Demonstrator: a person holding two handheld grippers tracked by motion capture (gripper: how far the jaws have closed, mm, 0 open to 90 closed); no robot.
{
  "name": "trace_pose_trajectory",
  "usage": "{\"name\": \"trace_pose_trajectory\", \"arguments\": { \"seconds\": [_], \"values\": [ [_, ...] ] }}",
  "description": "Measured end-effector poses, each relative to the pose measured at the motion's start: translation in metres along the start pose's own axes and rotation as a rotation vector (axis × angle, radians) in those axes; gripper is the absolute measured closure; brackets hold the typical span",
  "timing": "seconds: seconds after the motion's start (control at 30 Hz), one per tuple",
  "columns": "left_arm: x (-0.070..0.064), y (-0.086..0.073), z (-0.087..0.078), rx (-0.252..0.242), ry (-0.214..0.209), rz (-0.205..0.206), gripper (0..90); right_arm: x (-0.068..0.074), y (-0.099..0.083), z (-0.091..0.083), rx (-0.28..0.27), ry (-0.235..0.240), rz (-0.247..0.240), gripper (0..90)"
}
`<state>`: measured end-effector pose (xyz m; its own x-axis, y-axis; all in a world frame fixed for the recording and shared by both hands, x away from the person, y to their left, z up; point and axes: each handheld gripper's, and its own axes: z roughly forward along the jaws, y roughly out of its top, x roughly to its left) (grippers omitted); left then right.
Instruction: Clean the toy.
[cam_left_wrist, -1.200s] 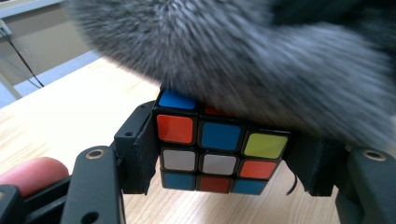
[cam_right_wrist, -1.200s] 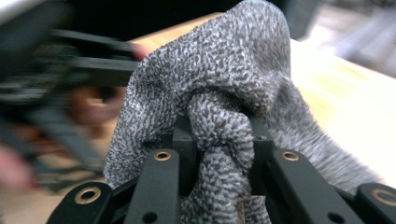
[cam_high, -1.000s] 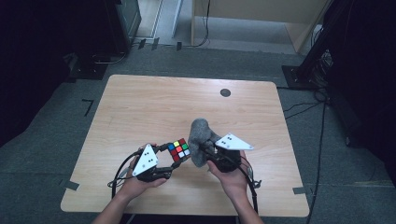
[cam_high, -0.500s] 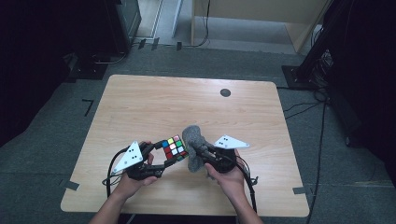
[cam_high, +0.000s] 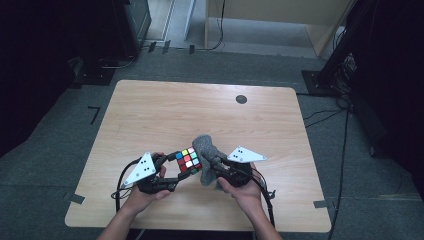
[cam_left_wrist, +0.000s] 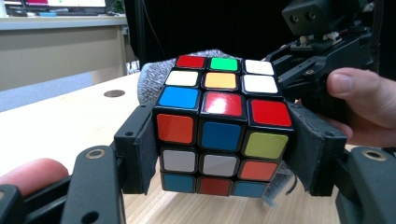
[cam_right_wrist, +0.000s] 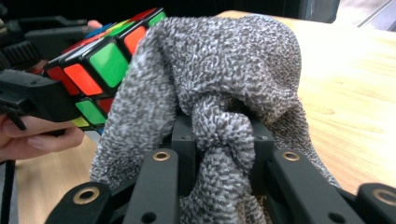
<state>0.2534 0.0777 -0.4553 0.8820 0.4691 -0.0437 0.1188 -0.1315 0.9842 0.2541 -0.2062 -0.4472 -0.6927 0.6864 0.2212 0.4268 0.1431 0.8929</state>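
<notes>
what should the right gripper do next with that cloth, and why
Probably rub the grey cloth across the cube face it is already pressed against. The left gripper clamps the cube from both sides, holding it off the table, and the right gripper has the cloth bunched between its jaws, touching the cube's side, so a short wiping stroke seems the natural next move.

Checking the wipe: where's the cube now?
In the high view the cube sits near the table's front edge, clamped in the left gripper, against the cloth.
</notes>
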Motion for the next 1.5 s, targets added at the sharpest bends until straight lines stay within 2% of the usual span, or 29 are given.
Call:
{"name": "trace_pose_trajectory", "arguments": {
  "seconds": [0.07, 0.13, 0.23, 0.3, 0.37, 0.4, 0.43, 0.47, 0.5, 0.57, 0.6, 0.63, 0.7, 0.77, 0.83, 0.9, 0.97, 1.03, 1.1, 1.17, 1.2, 1.23, 1.3, 1.43, 1.47, 1.5],
  "values": [
    [0.000, -0.001, 0.001, 0.011, 0.010, 0.005, 34.3, -0.003, 0.001, -0.003, -0.031, -0.003, 0.016, 72.2],
    [-0.001, -0.002, 0.002, 0.018, 0.011, 0.010, 34.3, -0.004, 0.005, -0.010, -0.085, 0.007, 0.037, 72.0],
    [-0.004, -0.002, 0.004, 0.014, 0.002, 0.014, 34.3, 0.002, 0.008, -0.015, -0.143, 0.044, 0.025, 71.5],
    [-0.005, -0.001, 0.003, 0.013, -0.002, 0.014, 34.3, 0.007, 0.006, -0.012, -0.138, 0.068, 0.014, 71.3],
    [-0.004, 0.000, 0.002, 0.018, 0.008, 0.017, 34.3, 0.007, 0.002, -0.008, -0.140, 0.066, 0.029, 71.4],
    [-0.003, 0.000, 0.002, 0.020, 0.011, 0.018, 34.3, 0.004, 0.000, -0.005, -0.118, 0.066, 0.050, 71.5],
    [-0.003, 0.000, 0.002, 0.020, 0.020, 0.015, 34.3, 0.003, -0.001, -0.003, -0.086, 0.046, 0.049, 71.8],
    [-0.002, 0.000, 0.002, 0.026, 0.037, 0.021, 34.3, 0.002, -0.001, -0.001, -0.044, -0.005, 0.027, 72.1],
    [-0.003, 0.000, 0.003, 0.041, 0.057, 0.039, 34.4, 0.002, -0.002, -0.001, -0.029, -0.065, -0.005, 72.3],
    [-0.006, -0.001, 0.007, 0.090, 0.109, 0.103, 34.4, 0.003, 0.002, -0.007, -0.059, -0.086, -0.008, 72.3],
    [-0.008, -0.003, 0.010, 0.125, 0.140, 0.142, 34.3, 0.005, 0.005, -0.011, -0.085, -0.094, -0.020, 72.3],
    [-0.010, -0.005, 0.013, 0.152, 0.161, 0.162, 34.3, 0.010, 0.009, -0.015, -0.112, -0.105, -0.046, 72.3],
    [-0.014, -0.007, 0.019, 0.185, 0.175, 0.180, 34.4, 0.027, 0.015, -0.020, -0.155, -0.097, -0.132, 72.2],
    [-0.020, -0.008, 0.024, 0.202, 0.179, 0.203, 34.4, 0.042, 0.018, -0.019, -0.157, -0.074, -0.199, 72.2],
    [-0.025, -0.007, 0.026, 0.220, 0.176, 0.237, 34.3, 0.058, 0.018, -0.012, -0.117, -0.040, -0.261, 72.2],
    [-0.028, -0.006, 0.025, 0.212, 0.164, 0.247, 34.3, 0.065, 0.014, -0.004, -0.079, -0.040, -0.293, 72.2],
    [-0.028, -0.005, 0.024, 0.204, 0.164, 0.245, 34.3, 0.064, 0.010, 0.001, -0.051, -0.056, -0.305, 72.2],
    [-0.025, -0.005, 0.023, 0.204, 0.169, 0.242, 34.4, 0.056, 0.009, 0.001, -0.052, -0.084, -0.285, 72.3],
    [-0.023, -0.006, 0.022, 0.198, 0.171, 0.232, 34.4, 0.045, 0.010, -0.001, -0.036, -0.153, -0.255, 72.3],
    [-0.022, -0.005, 0.021, 0.196, 0.171, 0.228, 34.4, 0.033, 0.009, -0.004, -0.020, -0.206, -0.207, 72.4],
    [-0.021, -0.005, 0.022, 0.196, 0.171, 0.228, 34.3, 0.028, 0.008, -0.006, -0.028, -0.215, -0.181, 72.4],
    [-0.022, -0.006, 0.022, 0.197, 0.172, 0.227, 34.4, 0.026, 0.008, -0.007, -0.038, -0.215, -0.165, 72.4],
    [-0.023, -0.007, 0.024, 0.211, 0.176, 0.236, 34.3, 0.031, 0.010, -0.009, -0.075, -0.193, -0.168, 72.4],
    [-0.026, -0.008, 0.026, 0.215, 0.168, 0.241, 34.3, 0.057, 0.010, -0.005, -0.120, -0.057, -0.246, 72.3],
    [-0.027, -0.007, 0.026, 0.207, 0.163, 0.241, 34.3, 0.060, 0.010, -0.004, -0.115, -0.044, -0.257, 72.3],
    [-0.027, -0.006, 0.025, 0.200, 0.161, 0.239, 34.4, 0.063, 0.009, -0.001, -0.094, -0.050, -0.276, 72.3]
  ]
}}
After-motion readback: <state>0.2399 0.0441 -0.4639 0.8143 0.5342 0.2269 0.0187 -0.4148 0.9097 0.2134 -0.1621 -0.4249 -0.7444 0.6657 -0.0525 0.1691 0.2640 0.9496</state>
